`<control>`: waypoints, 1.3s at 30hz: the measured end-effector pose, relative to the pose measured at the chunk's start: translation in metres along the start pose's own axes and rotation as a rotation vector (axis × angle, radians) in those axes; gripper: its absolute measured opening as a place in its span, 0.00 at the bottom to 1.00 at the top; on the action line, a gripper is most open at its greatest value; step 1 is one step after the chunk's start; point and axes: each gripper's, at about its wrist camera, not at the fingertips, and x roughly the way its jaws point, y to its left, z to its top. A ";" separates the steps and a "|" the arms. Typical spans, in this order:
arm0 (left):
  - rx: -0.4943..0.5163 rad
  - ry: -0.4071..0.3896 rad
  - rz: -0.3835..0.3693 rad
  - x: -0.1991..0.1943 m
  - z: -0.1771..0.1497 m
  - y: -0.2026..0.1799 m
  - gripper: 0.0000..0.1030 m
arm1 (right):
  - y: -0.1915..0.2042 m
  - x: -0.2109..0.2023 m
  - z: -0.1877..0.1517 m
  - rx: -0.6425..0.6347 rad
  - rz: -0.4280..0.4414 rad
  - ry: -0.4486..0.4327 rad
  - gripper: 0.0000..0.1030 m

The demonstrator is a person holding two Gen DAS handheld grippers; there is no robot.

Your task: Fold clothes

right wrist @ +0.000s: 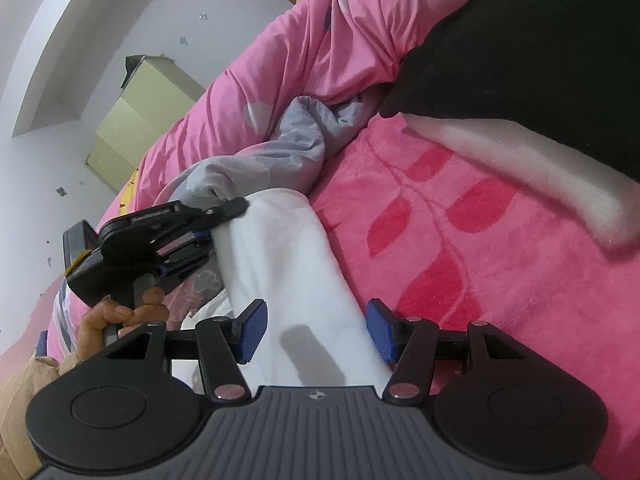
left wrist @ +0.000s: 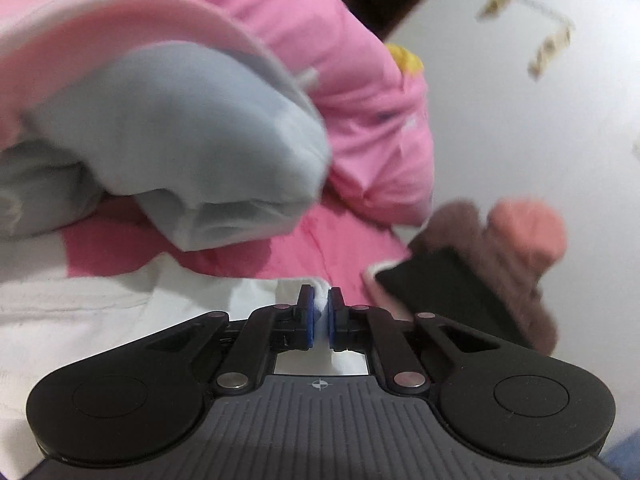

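A: Two grippers on one white cloth (right wrist: 280, 264), which lies as a long band on the pink bed (right wrist: 460, 248), running from the right gripper up to the left one. State of each?

B: Left gripper (left wrist: 320, 312): fingers narrow, a pinch of white fabric between the blue pads. Right gripper (right wrist: 316, 330): fingers wide, straddling the near end of the band, nothing gripped.

A: Advice for the step?

B: My judgement: the right gripper needs both layers of the edge before closing, at a level matching the left hold, so the fold line runs straight. Keep the band taut; slack would wrinkle it.

A: Look of the cloth?

B: Plain white, soft, doubled over lengthwise by the look of it, edges rounded. A grey-blue quilt lining (right wrist: 280, 148) touches its far end. The left view is blurred, so no finer detail.
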 end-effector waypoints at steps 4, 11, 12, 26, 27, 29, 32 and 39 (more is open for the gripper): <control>-0.088 -0.052 -0.046 0.001 -0.005 0.017 0.05 | -0.001 0.001 0.000 0.003 -0.004 -0.001 0.56; -0.180 -0.046 0.033 0.009 -0.006 0.030 0.09 | -0.004 0.001 -0.001 0.020 -0.005 -0.006 0.56; -0.203 -0.069 0.031 0.004 -0.004 0.032 0.12 | -0.005 0.001 0.000 0.022 -0.005 -0.007 0.56; -0.017 -0.194 0.183 -0.152 -0.043 -0.015 0.34 | -0.006 -0.001 0.001 0.035 -0.021 -0.030 0.56; -0.032 -0.196 0.199 -0.156 -0.052 -0.009 0.34 | -0.005 -0.002 0.000 0.034 -0.031 -0.033 0.56; -0.064 -0.176 0.244 -0.160 -0.067 0.004 0.34 | -0.002 -0.004 0.001 0.033 -0.060 -0.045 0.56; -0.051 -0.182 0.311 -0.165 -0.083 0.019 0.34 | 0.014 -0.008 0.006 -0.012 -0.111 -0.040 0.55; -0.087 -0.220 0.348 -0.172 -0.103 0.047 0.34 | 0.094 0.030 0.027 -0.402 -0.267 0.061 0.48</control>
